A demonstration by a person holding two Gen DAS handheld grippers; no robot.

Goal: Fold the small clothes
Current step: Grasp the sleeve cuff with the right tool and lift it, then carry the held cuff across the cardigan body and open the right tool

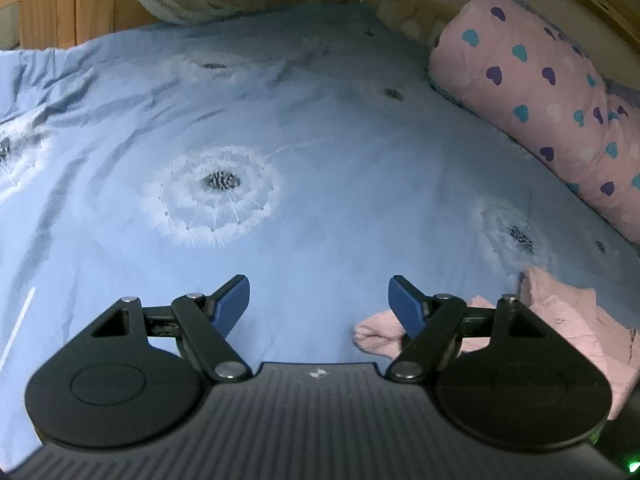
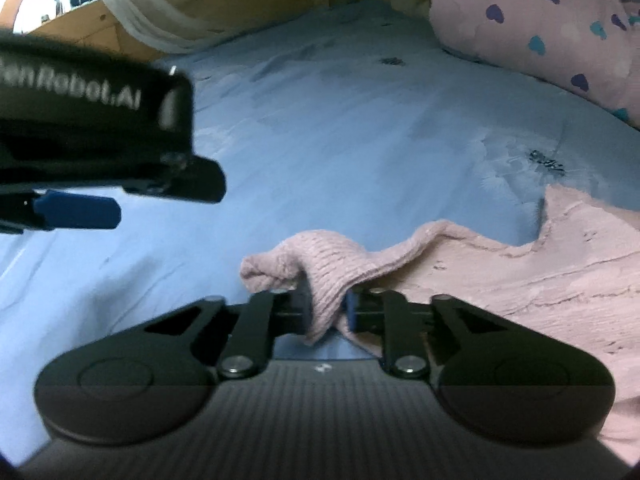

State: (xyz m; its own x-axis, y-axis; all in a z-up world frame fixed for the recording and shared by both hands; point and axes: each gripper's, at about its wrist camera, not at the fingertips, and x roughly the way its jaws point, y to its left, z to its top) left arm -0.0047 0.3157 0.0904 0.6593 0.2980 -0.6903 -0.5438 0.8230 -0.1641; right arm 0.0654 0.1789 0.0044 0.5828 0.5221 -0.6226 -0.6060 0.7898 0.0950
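Between the right gripper's jaws sits the ribbed cuff of a pink garment, pinched tight and bunched into a hump just ahead of them, probably so the sleeve can be lifted across for a fold. Its body spreads to the right of the jaws on the bed. Off to the left, the left gripper hovers wide apart, holding nothing, seemingly ready for another edge.

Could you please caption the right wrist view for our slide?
Right hand-held gripper shut on pink knit cuff over blue bedsheet.
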